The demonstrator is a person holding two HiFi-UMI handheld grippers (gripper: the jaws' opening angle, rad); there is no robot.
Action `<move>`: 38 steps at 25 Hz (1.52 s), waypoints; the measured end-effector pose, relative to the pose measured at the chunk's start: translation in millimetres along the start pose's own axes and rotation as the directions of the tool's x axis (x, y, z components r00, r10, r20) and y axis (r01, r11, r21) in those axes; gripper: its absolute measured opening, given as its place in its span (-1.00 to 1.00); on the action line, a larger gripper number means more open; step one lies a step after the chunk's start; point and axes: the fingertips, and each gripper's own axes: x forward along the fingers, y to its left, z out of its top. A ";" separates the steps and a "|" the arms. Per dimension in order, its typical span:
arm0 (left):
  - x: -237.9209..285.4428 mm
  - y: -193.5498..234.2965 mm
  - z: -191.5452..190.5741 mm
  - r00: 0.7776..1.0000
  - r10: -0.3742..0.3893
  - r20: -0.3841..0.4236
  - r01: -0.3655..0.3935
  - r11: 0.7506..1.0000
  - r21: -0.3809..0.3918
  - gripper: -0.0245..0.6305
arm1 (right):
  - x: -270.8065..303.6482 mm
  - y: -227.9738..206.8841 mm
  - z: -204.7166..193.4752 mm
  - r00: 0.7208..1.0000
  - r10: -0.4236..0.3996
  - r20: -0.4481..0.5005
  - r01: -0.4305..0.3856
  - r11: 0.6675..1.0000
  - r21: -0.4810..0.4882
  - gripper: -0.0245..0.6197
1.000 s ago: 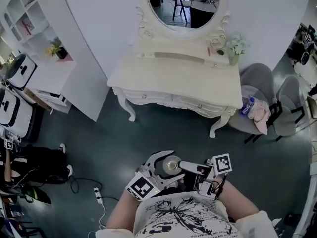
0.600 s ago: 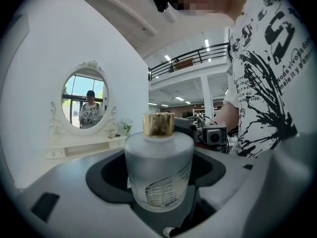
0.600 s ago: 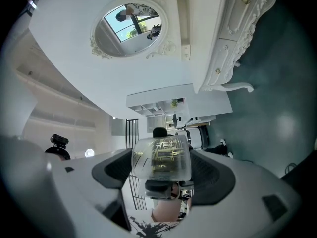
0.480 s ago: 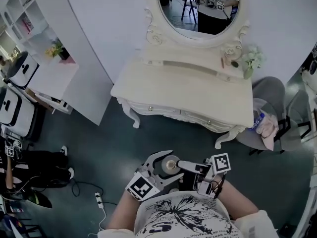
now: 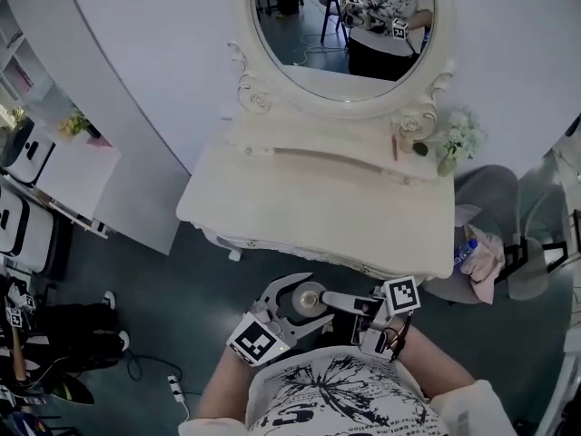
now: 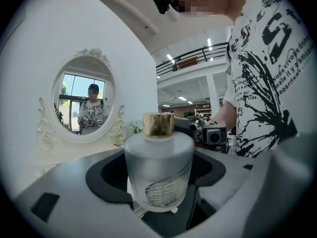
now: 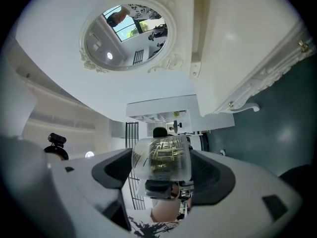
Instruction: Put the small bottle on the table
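The small bottle (image 6: 158, 167) is gripped by left claw (image 5: 290, 302) and right claw (image 5: 329, 301); it could be dropped if released before the worktop (image 5: 318, 216).

Staged dressing-room corner inside a big hall: ornate white vanity table (image 5: 309, 209), oval mirror (image 5: 338, 39), flower vase (image 5: 451, 149) at its back right corner, grey chair (image 5: 487, 193), railed gallery (image 6: 190, 62).
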 end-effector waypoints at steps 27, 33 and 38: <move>111.2 212.2 -38.7 0.929 -0.359 -0.087 0.363 0.931 0.037 0.15 | 35.0 -36.8 244.5 0.925 0.023 0.379 -0.006 0.999 -0.045 0.21; 112.3 242.4 -69.2 0.922 -0.375 -0.093 0.377 0.926 -0.001 0.15 | 49.1 -67.6 269.2 0.899 -0.017 0.438 0.030 0.999 -0.023 0.20; 121.7 255.9 -101.0 0.921 -0.375 -0.101 0.373 0.927 -0.045 0.15 | 44.9 -97.8 286.1 0.871 -0.093 0.482 0.110 0.994 -0.007 0.20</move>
